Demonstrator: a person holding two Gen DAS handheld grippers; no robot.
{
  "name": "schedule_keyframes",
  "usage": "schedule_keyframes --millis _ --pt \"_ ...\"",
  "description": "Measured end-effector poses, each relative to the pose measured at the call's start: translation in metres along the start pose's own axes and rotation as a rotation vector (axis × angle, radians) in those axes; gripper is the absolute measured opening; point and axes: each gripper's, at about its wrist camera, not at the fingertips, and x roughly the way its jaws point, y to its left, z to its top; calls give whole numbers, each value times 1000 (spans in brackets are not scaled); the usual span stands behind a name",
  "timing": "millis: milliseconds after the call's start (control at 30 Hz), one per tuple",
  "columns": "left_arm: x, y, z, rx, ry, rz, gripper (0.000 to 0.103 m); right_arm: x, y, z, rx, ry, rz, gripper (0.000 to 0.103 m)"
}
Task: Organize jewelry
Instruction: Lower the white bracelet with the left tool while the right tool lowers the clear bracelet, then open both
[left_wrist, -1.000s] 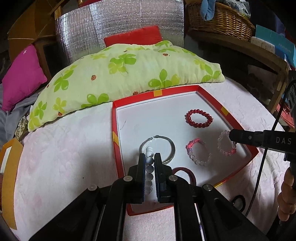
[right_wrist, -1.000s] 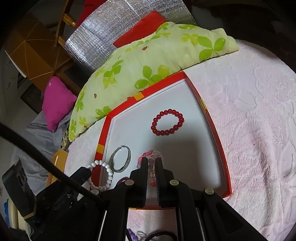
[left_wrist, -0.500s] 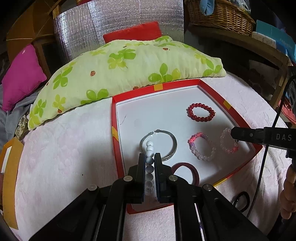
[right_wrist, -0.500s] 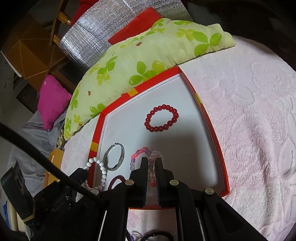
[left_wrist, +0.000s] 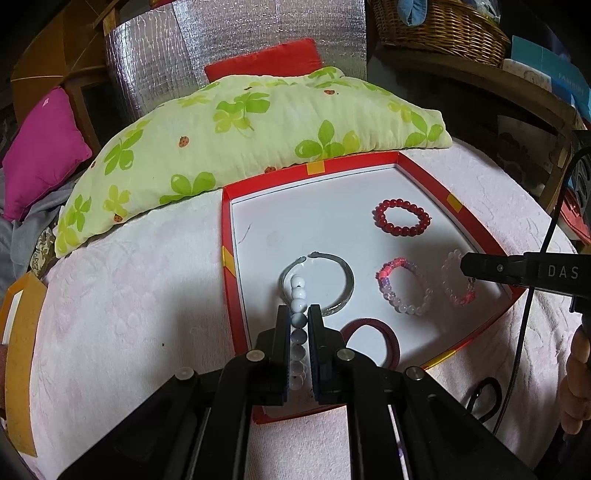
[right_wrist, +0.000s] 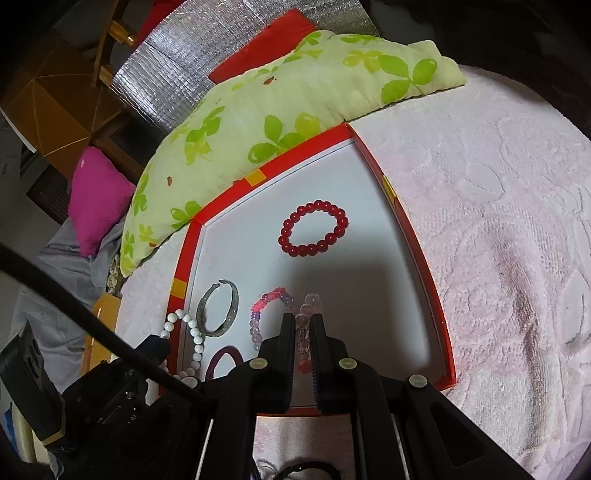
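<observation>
Pink bedspread (left_wrist: 110, 302), green pillow (left_wrist: 236, 125) behind red tray (left_wrist: 227, 221), bracelets inside

Both wrist views look forward and down past their fingers, close over the red tray (left_wrist: 480, 236) (right_wrist: 424, 258), seen in both

White bead bracelet (left_wrist: 298, 317): lower loop hidden between the left tongs (left_wrist: 298, 314); only one strand of beads shows in the left wrist view.
Pale pink bracelet (left_wrist: 458, 277): one side covered by the right tongs' tip in the left wrist view; mostly hidden between the right tongs (right_wrist: 303, 323) in the right wrist view.
Dark red hair tie (left_wrist: 373, 339): near arc covered by the left tongs' body.
Black loop (right_wrist: 306, 470): cut off by the bottom edge; identity cannot be told.
Wicker basket (left_wrist: 439, 26): top cut off by the picture edge.
</observation>
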Motion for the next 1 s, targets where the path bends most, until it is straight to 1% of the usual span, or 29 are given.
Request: schedule_keyframes --millis 300,367,733,800,833,867,933,1000 --pt "4 0 -2 1 20 -1 10 3 -3 0 11 12 -16 10" --pt "6 0 -3 1 30 -7 10 3 -4 -1 11 13 -20 12" --pt "13 -2 -8 2 84 -53 11 5 -9 0 41 29 -24 12" --pt "15 -1 -9 2 92 -52 13 4 -11 0 50 33 -21 12" --pt "15 -1 -9 2 95 -51 18 3 -12 1 56 35 -17 12" --pt "15 -1 -10 1 97 -50 26 2 -12 1 60 33 -16 12" --pt "14 -1 -10 2 92 -45 37 -1 -13 2 68 24 -12 13" --pt "13 -2 -10 8 87 -43 40 -5 -14 3 77 13 -2 13"
